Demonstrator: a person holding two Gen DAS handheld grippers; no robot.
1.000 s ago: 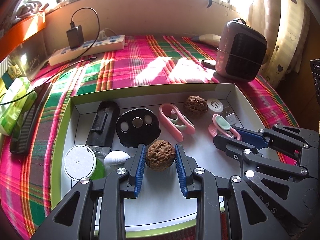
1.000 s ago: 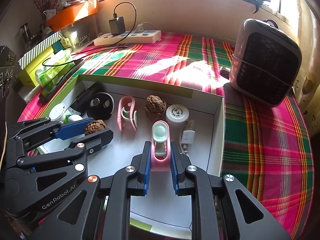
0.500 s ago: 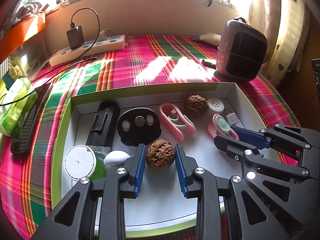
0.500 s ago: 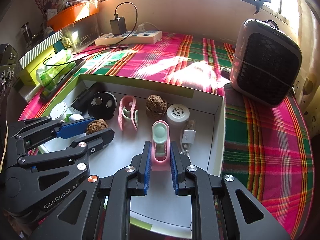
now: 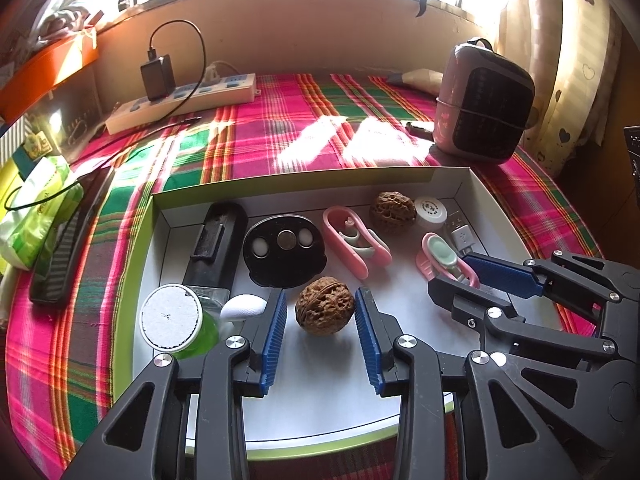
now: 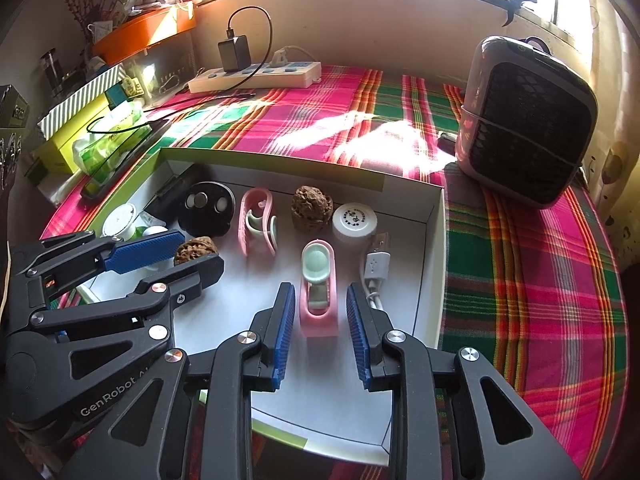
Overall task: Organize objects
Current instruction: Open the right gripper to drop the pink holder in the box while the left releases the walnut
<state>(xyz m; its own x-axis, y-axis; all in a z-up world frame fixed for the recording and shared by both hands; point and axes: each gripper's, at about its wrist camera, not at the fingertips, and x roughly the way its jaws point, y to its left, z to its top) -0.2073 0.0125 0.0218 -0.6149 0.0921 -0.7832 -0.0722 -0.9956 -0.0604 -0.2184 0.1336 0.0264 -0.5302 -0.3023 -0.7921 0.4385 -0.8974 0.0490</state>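
A shallow white box with a green rim [image 5: 192, 194] [image 6: 434, 240] lies on the plaid cloth. In it, my left gripper [image 5: 320, 300] [image 6: 180, 258] is open around a walnut [image 5: 325, 311] [image 6: 196, 249] that rests on the box floor, with gaps on both sides. My right gripper [image 6: 316, 294] [image 5: 468, 270] is open around a pink clip with a mint pad [image 6: 318, 286] [image 5: 440, 254], which lies flat. A second walnut [image 5: 392, 207] [image 6: 312, 208] and a second pink clip [image 5: 354, 242] [image 6: 258, 220] lie farther back.
The box also holds a black round case [image 5: 284, 248], a black bar [image 5: 216, 248], a green bottle with white cap [image 5: 170, 322], a white egg shape [image 5: 242, 306], a white cap [image 6: 354, 222] and a USB plug [image 6: 374, 266]. A heater [image 6: 524, 120] stands right; a power strip [image 5: 180, 100] lies behind.
Both grippers have opened. The left jaws let go of the walnut and the right jaws let go of the pink clip; both objects stay where they were on the box floor.
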